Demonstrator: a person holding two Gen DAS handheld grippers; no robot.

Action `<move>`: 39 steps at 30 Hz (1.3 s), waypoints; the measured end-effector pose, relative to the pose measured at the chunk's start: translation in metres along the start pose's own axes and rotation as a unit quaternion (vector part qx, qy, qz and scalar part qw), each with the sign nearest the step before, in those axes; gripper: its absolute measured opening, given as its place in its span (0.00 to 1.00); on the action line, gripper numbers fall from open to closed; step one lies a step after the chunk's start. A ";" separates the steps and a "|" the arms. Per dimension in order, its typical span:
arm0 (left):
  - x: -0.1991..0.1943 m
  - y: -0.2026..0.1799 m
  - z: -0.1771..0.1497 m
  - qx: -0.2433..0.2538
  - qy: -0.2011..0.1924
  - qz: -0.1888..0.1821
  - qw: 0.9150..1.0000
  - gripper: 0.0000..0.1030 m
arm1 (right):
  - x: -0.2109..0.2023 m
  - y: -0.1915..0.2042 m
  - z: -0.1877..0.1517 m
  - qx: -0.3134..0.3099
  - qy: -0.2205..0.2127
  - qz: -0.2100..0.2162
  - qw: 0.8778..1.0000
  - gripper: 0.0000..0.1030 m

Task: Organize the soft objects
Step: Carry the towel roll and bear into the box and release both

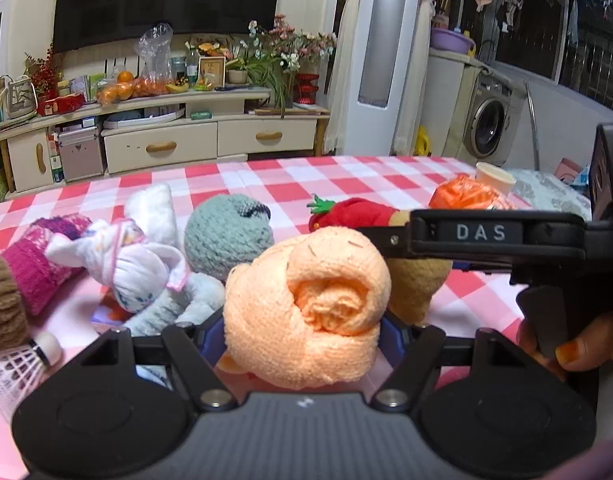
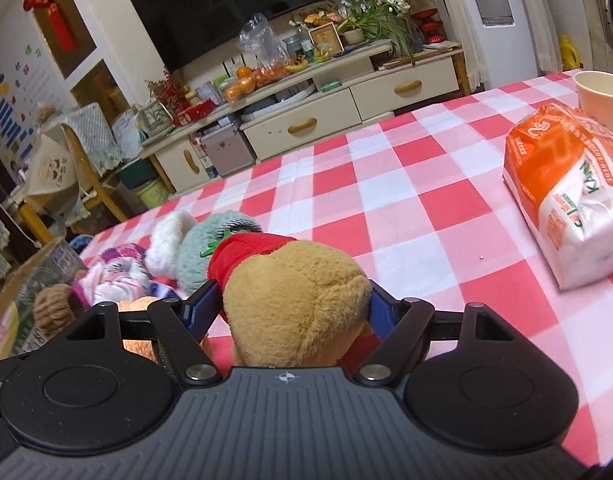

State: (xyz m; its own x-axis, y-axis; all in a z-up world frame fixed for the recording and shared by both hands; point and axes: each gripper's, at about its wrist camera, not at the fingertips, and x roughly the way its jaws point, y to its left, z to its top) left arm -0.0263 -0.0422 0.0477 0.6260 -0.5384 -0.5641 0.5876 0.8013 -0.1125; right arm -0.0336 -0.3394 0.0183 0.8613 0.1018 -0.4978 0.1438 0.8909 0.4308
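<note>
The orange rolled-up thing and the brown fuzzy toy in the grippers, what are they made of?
The peach-orange rolled cloth in the left gripper looks like soft terry or fleece towelling: matte, nubbly loops, folds rolled into a spiral. The tan-brown plush toy in the right gripper looks like short synthetic fur, fuzzy fibres catching light, with a red felt-like fabric part. Exact fibres cannot be told.

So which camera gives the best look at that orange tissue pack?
The right wrist view: the tissue pack lies large and unobstructed on the checked cloth. The left wrist view shows only its orange top peeking above the right tool's body.
</note>
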 end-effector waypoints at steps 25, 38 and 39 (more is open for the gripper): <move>-0.114 0.097 0.025 -0.084 -0.104 0.091 0.987 0.71 | -0.040 0.135 0.011 -0.035 -0.043 0.084 0.995 0.92; -0.150 0.188 0.011 -0.196 -0.116 0.216 0.949 0.71 | 0.013 0.248 0.004 -0.064 -0.013 0.195 0.979 0.92; -0.149 0.193 0.012 -0.205 -0.113 0.224 0.946 0.71 | 0.020 0.255 0.001 -0.068 -0.010 0.197 0.978 0.92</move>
State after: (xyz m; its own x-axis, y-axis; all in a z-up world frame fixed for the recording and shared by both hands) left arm -0.0007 0.1896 0.1200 0.8861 -0.1254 -0.4463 0.0183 0.9714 -0.2366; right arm 0.0206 -0.1107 0.1194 0.8460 0.4421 -0.2980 -0.2664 0.8347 0.4820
